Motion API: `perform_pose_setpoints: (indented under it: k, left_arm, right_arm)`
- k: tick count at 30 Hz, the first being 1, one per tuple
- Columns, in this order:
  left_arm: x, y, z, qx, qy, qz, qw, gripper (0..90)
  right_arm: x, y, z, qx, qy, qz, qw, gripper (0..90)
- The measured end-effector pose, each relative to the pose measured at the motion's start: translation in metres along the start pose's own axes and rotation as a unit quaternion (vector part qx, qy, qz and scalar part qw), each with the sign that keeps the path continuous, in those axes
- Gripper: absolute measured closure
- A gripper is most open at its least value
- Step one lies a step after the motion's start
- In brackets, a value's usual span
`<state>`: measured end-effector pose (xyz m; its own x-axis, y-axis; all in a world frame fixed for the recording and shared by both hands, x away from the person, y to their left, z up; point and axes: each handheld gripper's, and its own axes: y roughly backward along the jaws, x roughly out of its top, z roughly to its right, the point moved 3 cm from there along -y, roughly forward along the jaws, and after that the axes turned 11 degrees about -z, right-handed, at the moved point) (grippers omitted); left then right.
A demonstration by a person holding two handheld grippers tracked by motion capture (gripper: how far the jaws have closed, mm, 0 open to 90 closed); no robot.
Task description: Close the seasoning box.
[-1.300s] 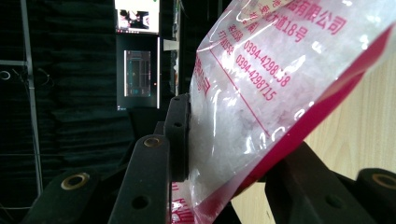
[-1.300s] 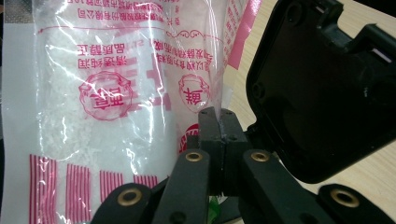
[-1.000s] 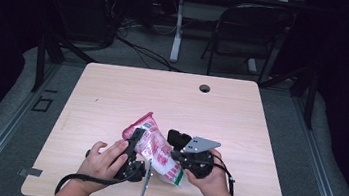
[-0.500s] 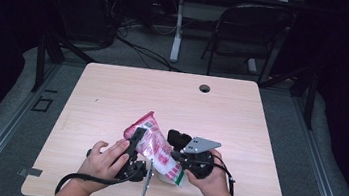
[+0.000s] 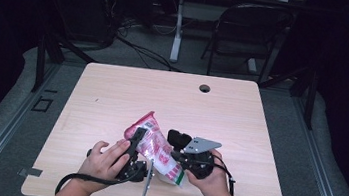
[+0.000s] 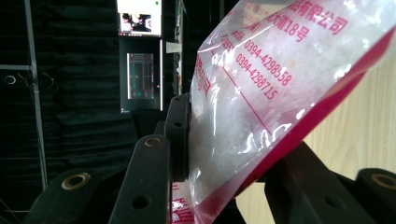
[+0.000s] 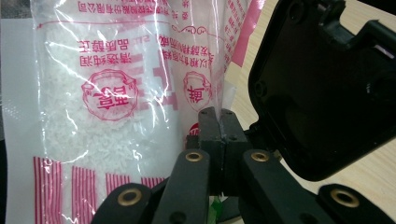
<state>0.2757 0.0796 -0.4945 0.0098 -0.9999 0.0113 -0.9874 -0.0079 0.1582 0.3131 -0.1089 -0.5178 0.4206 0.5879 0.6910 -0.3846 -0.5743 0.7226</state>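
Observation:
A clear plastic bag (image 5: 155, 145) of white grains with pink-red print is held up over the near middle of the table, between both hands. My left gripper (image 5: 134, 146) is shut on its left side. In the left gripper view the black pads (image 6: 179, 135) squeeze the full bag (image 6: 280, 70) from both sides. My right gripper (image 5: 178, 155) is shut on the bag's right edge. In the right gripper view its two jaws meet on a thin fold of film of the bag (image 7: 107, 93), at the gripper's tip (image 7: 219, 133). The left gripper's black body (image 7: 327, 84) looms close at the right.
The light wooden table (image 5: 172, 98) has a round cable hole (image 5: 205, 88) near its far edge. A folding chair (image 5: 251, 32) and a desk leg (image 5: 177, 28) stand beyond the table on the dark floor. A lit monitor (image 6: 138, 18) hangs in the dark background.

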Motion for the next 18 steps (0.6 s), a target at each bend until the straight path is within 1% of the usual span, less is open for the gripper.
perform_pose_setpoints:
  k: [7, 8, 13, 18]
  left_arm:
    - [0.0002, 0.0, -0.0005, 0.002, -0.001, 0.001, 1.0, 70.0]
    - [0.0001, 0.0, 0.0, -0.001, 0.001, 0.0, 1.0, 70.0]
    - [0.0012, 0.0004, -0.0017, 0.005, -0.004, 0.003, 1.0, 70.0]
    - [0.0016, 0.0001, -0.0017, 0.003, -0.001, 0.003, 1.0, 70.0]
  right_arm:
    - [0.0, 0.0, 0.0007, 0.001, 0.001, -0.002, 1.0, 90.0]
    - [0.0, 0.0, 0.0007, 0.001, 0.0, -0.002, 1.0, 90.0]
    - [0.0, 0.0003, 0.0014, 0.0, 0.0, -0.002, 1.0, 90.0]
    - [-0.0001, 0.0005, 0.0016, 0.0, 0.0, -0.002, 1.0, 90.0]
